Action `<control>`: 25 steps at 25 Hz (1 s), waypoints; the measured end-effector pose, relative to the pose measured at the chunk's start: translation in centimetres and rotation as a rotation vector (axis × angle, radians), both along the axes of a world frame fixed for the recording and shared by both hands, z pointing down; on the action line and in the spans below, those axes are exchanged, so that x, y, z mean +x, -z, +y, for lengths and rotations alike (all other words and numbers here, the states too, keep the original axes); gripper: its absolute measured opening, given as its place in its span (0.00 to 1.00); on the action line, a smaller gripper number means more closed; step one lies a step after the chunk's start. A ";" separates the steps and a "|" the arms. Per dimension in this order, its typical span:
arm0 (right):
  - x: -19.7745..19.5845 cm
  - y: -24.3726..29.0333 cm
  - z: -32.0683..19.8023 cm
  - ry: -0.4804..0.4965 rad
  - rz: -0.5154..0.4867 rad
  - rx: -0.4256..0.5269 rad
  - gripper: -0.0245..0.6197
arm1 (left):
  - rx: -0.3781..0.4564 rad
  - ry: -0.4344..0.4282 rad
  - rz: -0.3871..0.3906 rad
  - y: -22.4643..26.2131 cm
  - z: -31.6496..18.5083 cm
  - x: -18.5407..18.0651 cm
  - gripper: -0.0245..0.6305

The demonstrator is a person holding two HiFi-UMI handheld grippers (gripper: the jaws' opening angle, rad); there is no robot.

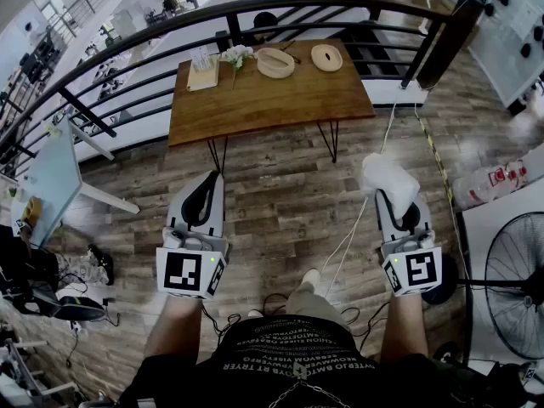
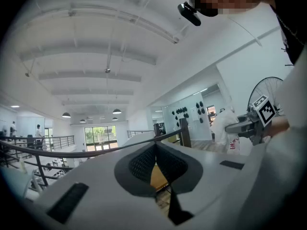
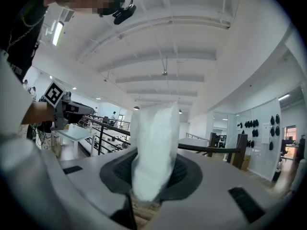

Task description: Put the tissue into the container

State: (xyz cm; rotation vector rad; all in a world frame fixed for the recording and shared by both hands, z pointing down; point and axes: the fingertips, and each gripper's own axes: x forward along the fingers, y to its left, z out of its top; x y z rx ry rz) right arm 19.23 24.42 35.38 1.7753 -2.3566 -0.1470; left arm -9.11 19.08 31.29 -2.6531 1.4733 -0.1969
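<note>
Tissue, a crumpled white wad, is clamped in the jaws of the right gripper, held above the plank floor well short of the wooden table. The left gripper hangs on the table's near side too, jaws together on nothing. Near the table's far edge stands a pale round container, with what may be its lid just beside it.

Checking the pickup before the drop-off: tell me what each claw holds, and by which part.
The right claw pinches the white tissue by its lower end; the rest sticks out past the jaws. The left claw is shut on nothing.
</note>
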 end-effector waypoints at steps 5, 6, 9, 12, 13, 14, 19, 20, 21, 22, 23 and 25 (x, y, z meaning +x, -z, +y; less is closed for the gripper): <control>-8.4 -0.5 6.2 0.025 -0.012 -0.006 0.21 | -0.030 0.020 -0.001 -2.1 7.4 -7.4 0.08; -10.4 -0.6 7.5 0.034 -0.017 -0.010 0.21 | -0.033 0.025 0.006 -2.2 8.8 -9.1 0.08; -14.6 -0.2 11.0 0.050 -0.002 -0.019 0.21 | -0.036 0.036 0.038 -1.9 12.4 -13.1 0.08; -17.0 0.7 13.4 0.040 -0.017 -0.009 0.21 | -0.014 0.027 0.045 -1.1 14.8 -15.4 0.08; -17.5 0.9 13.9 0.035 -0.027 -0.005 0.21 | -0.005 0.025 0.042 -0.9 15.4 -16.0 0.08; -17.9 1.0 14.3 0.029 -0.036 -0.002 0.21 | 0.001 0.026 0.041 -0.8 15.7 -16.6 0.08; -17.8 1.3 14.8 0.010 -0.062 0.003 0.21 | -0.002 0.034 0.039 -1.5 15.6 -18.1 0.08; -17.6 1.3 14.5 0.007 -0.064 0.005 0.21 | -0.008 0.036 0.039 -1.7 15.2 -18.2 0.08; -17.4 1.3 14.1 0.005 -0.065 0.006 0.21 | -0.014 0.038 0.037 -2.0 14.7 -18.2 0.08; -17.2 1.3 13.6 0.004 -0.063 0.006 0.21 | -0.016 0.038 0.033 -2.3 14.1 -18.0 0.08; -16.9 1.1 12.9 0.006 -0.060 0.005 0.21 | -0.015 0.036 0.027 -2.4 13.5 -17.6 0.08; -16.3 0.7 11.4 0.012 -0.055 0.000 0.21 | -0.008 0.034 0.018 -2.5 12.1 -16.8 0.08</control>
